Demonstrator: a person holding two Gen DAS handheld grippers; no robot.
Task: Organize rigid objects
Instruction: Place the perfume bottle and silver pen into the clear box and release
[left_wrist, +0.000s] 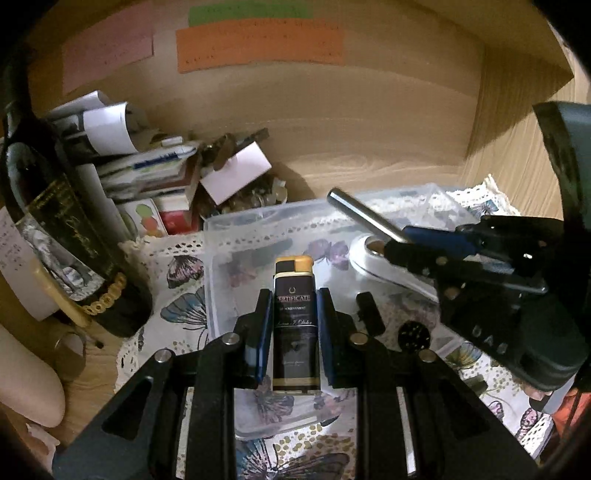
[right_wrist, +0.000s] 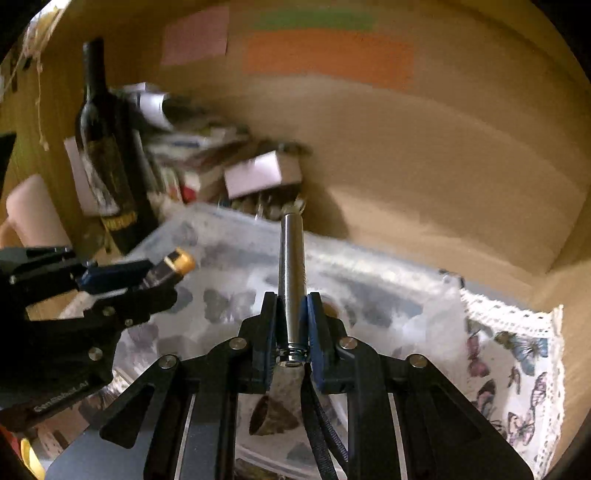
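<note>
Wood-grain laminate panels (left_wrist: 351, 122) form the back, side and floor of a shelf alcove; pink, green and orange paper labels (left_wrist: 258, 46) are stuck to the back panel.

White lace-edged cloth printed with butterflies (left_wrist: 177, 273) covers the alcove floor.

Clear shallow plastic tray (left_wrist: 221, 236), rectangular, lies on the cloth at centre, the butterfly print showing through its base.

Dark glass wine bottle with black-and-gold label (left_wrist: 62, 221) stands upright at the left, beside the cloth's edge.

Heap of papers, cards and small boxes (left_wrist: 155, 166) sits in the back left corner, behind the tray; individual items are too jumbled to tell apart.

Left gripper (left_wrist: 291, 306), black with blue pads: fingers clenched on a black lighter with gold cap and white lettering (left_wrist: 294, 325), held upright along the fingers over the near part of the tray. In the right wrist view the gold cap (right_wrist: 179, 260) points toward the tray centre.

Right gripper (right_wrist: 291, 306), same build: fingers clenched on a slim polished metal cylinder (right_wrist: 291, 266), which juts forward past the fingertips above the tray; a spring coil shows at its near end. In the left wrist view the cylinder (left_wrist: 365, 214) slants up over the tray's far right part.
</note>
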